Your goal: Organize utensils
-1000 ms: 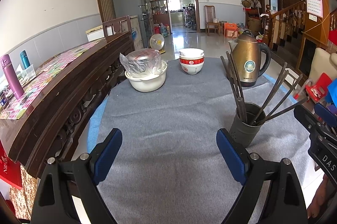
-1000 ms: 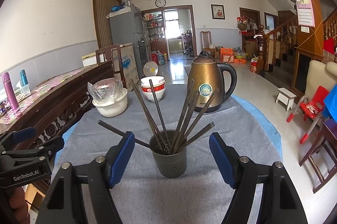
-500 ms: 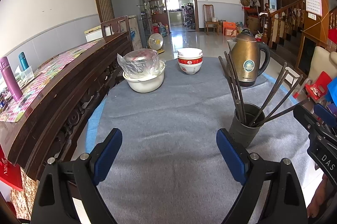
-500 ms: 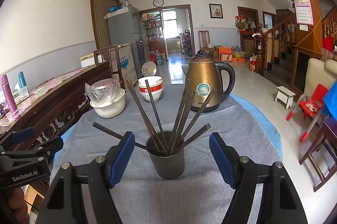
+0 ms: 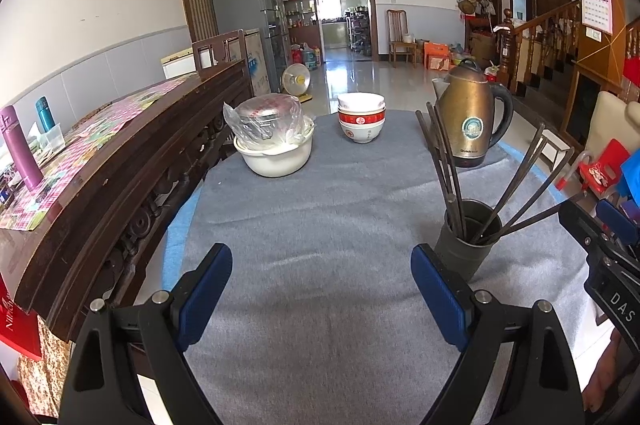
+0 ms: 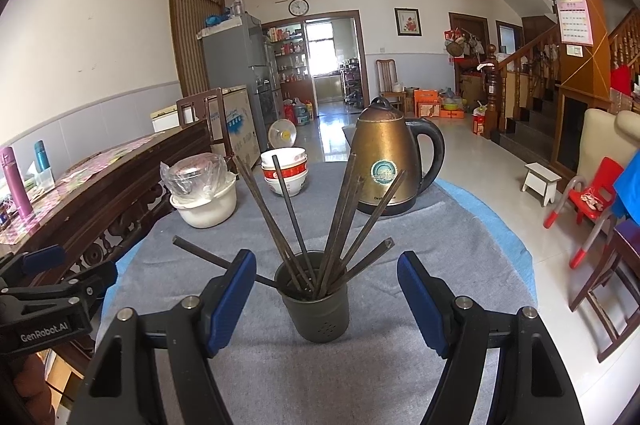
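Note:
A dark round utensil holder [image 6: 315,299] stands on the grey table cover, with several dark chopsticks [image 6: 340,213] fanned out of it. It sits straight ahead of my right gripper [image 6: 326,299], whose blue pads stand open on either side, apart from it. In the left wrist view the same holder [image 5: 466,237] is at the right, just beyond the right pad. My left gripper [image 5: 322,295] is open over bare cloth with nothing between its fingers.
A bronze electric kettle [image 6: 387,165] stands behind the holder. Stacked red-and-white bowls [image 5: 361,117] and a white basin holding a bagged metal pot [image 5: 274,141] sit at the far side. A dark wooden sideboard [image 5: 120,161] runs along the left edge of the table.

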`<state>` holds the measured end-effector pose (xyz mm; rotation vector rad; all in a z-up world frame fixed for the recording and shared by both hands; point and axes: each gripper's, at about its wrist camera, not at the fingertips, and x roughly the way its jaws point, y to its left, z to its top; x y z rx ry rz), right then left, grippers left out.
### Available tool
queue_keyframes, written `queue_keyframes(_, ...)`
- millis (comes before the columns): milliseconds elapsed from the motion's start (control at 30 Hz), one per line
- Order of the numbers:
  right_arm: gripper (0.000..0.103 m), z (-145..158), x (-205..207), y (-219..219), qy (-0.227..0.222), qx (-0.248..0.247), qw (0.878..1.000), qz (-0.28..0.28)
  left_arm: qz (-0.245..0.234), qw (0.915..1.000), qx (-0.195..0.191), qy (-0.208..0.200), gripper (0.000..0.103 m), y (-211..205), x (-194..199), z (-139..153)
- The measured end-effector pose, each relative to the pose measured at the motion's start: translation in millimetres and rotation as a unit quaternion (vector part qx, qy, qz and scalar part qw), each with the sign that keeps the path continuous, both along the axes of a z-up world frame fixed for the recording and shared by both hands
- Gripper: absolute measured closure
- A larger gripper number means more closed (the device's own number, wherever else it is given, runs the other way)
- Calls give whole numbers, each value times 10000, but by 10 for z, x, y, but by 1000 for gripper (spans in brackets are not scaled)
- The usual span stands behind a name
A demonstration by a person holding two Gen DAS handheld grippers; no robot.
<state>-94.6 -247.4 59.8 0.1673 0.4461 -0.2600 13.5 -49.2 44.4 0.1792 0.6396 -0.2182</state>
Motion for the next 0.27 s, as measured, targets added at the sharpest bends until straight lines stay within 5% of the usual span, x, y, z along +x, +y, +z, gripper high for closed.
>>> queue_keyframes(267,27,-62,-41,-154,-49,166,9997,-194,116,9997,-122,174,12,89,159,-97)
